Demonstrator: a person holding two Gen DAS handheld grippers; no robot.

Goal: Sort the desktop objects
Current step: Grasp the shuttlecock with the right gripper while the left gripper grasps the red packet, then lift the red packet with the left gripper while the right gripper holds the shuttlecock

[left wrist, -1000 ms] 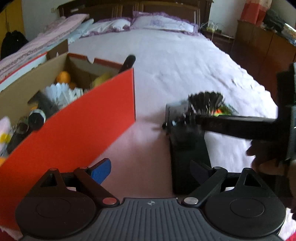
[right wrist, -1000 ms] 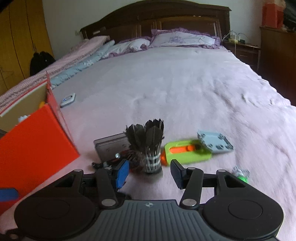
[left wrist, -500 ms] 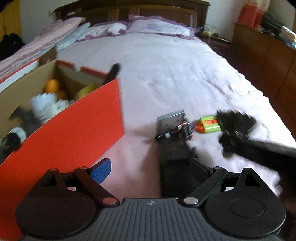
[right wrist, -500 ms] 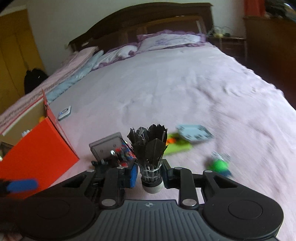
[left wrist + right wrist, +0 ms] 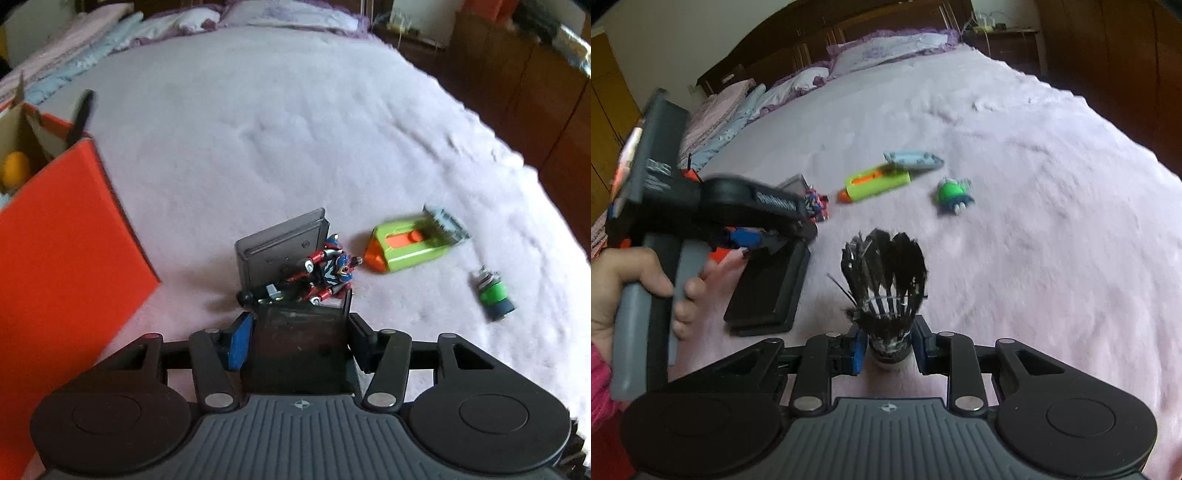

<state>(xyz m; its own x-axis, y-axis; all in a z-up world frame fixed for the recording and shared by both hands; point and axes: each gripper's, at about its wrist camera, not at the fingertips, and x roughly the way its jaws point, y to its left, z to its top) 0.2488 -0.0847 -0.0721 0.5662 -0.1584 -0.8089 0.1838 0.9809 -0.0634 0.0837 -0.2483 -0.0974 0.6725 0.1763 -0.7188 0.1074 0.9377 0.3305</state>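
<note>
A flat black case [image 5: 299, 343] lies on the pink bedspread, and my left gripper [image 5: 299, 332] straddles its far end. The jaws are closing, and the blue pad [image 5: 238, 343] and the opposite pad both meet the case's sides. Just beyond it lie a red and blue toy robot [image 5: 325, 273] and a grey card box [image 5: 280, 251]. My right gripper [image 5: 888, 350] is shut on the cork base of a black shuttlecock [image 5: 886, 277], feathers pointing up. In the right wrist view a hand [image 5: 628, 280] holds the left gripper [image 5: 750, 236] over the black case [image 5: 768, 291].
An orange cardboard box [image 5: 55, 258] holding an orange ball [image 5: 14, 168] stands at the left. To the right lie a green and orange toy [image 5: 406, 247], a pale blue square piece [image 5: 445, 225] and a small green figure [image 5: 493, 291]. Dark wooden furniture borders the bed's right edge.
My left gripper moved away from the orange box to the black case and narrowed its jaws around it. My right gripper closed on the shuttlecock and carried it off from the other objects.
</note>
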